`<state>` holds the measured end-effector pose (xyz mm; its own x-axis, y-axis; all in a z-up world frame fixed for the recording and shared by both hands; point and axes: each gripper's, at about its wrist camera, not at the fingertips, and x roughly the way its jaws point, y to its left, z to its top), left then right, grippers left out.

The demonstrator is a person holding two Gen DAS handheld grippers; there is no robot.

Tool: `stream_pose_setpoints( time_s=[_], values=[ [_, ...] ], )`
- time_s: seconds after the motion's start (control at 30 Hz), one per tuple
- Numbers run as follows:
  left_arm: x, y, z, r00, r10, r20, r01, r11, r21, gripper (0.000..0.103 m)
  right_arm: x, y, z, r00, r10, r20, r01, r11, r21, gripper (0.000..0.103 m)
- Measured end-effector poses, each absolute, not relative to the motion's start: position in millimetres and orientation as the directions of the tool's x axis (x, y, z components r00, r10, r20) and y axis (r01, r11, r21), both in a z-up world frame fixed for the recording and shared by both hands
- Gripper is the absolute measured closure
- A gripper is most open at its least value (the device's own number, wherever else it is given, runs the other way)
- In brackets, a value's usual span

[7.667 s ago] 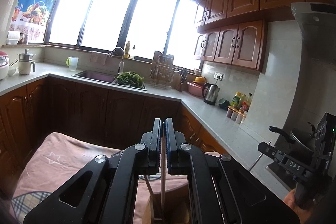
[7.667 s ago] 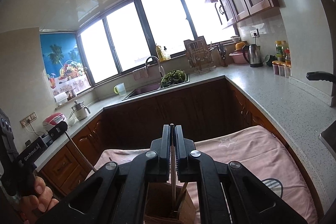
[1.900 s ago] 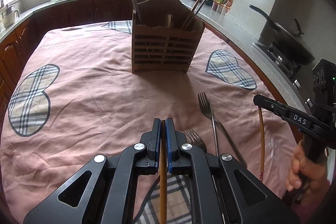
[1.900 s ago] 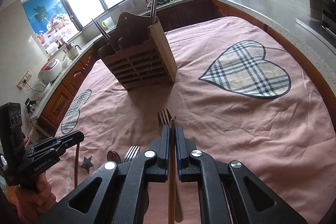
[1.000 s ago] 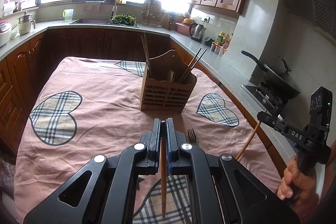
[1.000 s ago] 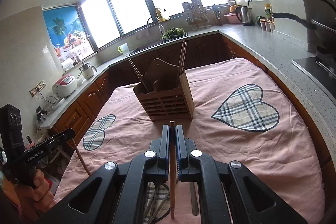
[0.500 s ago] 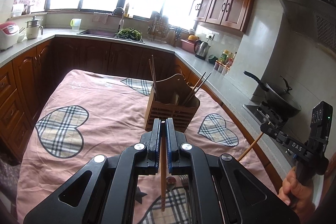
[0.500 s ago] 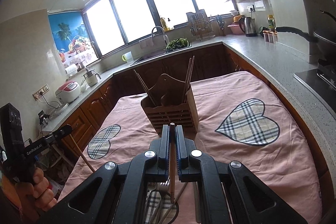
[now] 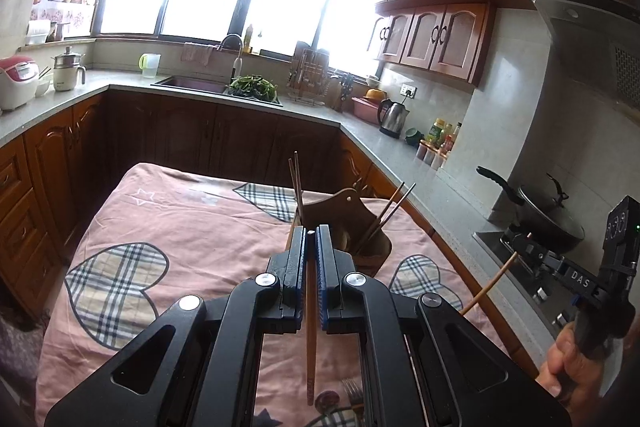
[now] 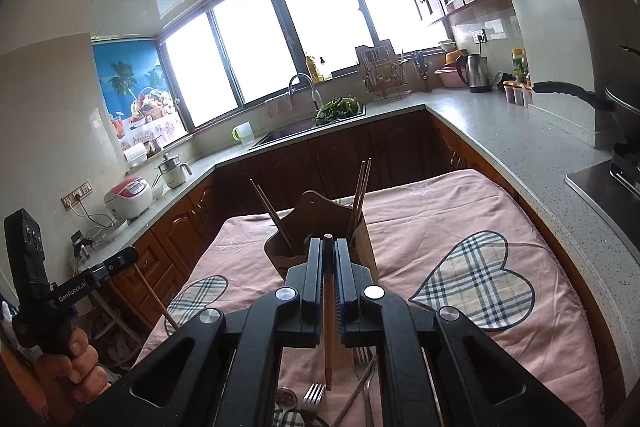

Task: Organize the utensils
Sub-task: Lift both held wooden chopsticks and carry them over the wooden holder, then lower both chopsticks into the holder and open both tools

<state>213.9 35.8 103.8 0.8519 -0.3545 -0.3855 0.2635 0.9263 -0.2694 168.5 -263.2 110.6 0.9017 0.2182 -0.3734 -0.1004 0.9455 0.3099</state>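
My left gripper [image 9: 311, 239] is shut on a wooden chopstick [image 9: 310, 339] that hangs down between its jaws. My right gripper [image 10: 328, 247] is shut on another wooden chopstick [image 10: 328, 327]. Both are raised above the table, just short of the wooden utensil holder [image 9: 360, 231], which also shows in the right wrist view [image 10: 320, 223] with several chopsticks standing in it. Forks [image 10: 362, 359] and a spoon [image 10: 285, 397] lie on the cloth below. The right gripper appears in the left wrist view [image 9: 520, 247], and the left gripper in the right wrist view [image 10: 128, 259].
The table carries a pink cloth with plaid hearts [image 9: 116, 283]. Countertops run along the left, back and right, with a sink [image 9: 192, 85], a kettle [image 9: 394, 113], a rice cooker [image 9: 16, 83] and a wok on the stove [image 9: 548, 215].
Both grippers have risen and moved toward the holder, each with its chopstick, since half a second ago. The holder now sits just past the fingertips.
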Motion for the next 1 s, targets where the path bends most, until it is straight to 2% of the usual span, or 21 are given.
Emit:
stream_pose_setpoints(
  time_s=[0.27,0.5,0.83,1.0],
  values=[
    [253.6,35.3,122.5,0.878,-0.332,-0.344,0.237,0.927,-0.290,0.099,204.8,-278.1,140.1,0.932,0.208,-0.298,-0.097,0.933,0.346,0.098],
    [290.4,37.0,142.0,0.917,-0.292,-0.273,0.203,0.929,-0.311,0.099,244.3,-282.5,161.1,0.948,0.197,-0.251,-0.102,0.933,0.346,0.098],
    [344.2,29.3,154.6,0.939,-0.281,-0.199,0.200,0.915,-0.351,0.099,295.6,-283.5,154.3,0.949,0.182,-0.256,-0.091,0.939,0.332,0.098],
    [367.0,13.4,135.0,0.938,-0.262,-0.227,0.176,0.925,-0.337,0.099,315.3,-286.3,132.1,0.943,0.185,-0.278,-0.079,0.933,0.352,0.098]
  ],
)
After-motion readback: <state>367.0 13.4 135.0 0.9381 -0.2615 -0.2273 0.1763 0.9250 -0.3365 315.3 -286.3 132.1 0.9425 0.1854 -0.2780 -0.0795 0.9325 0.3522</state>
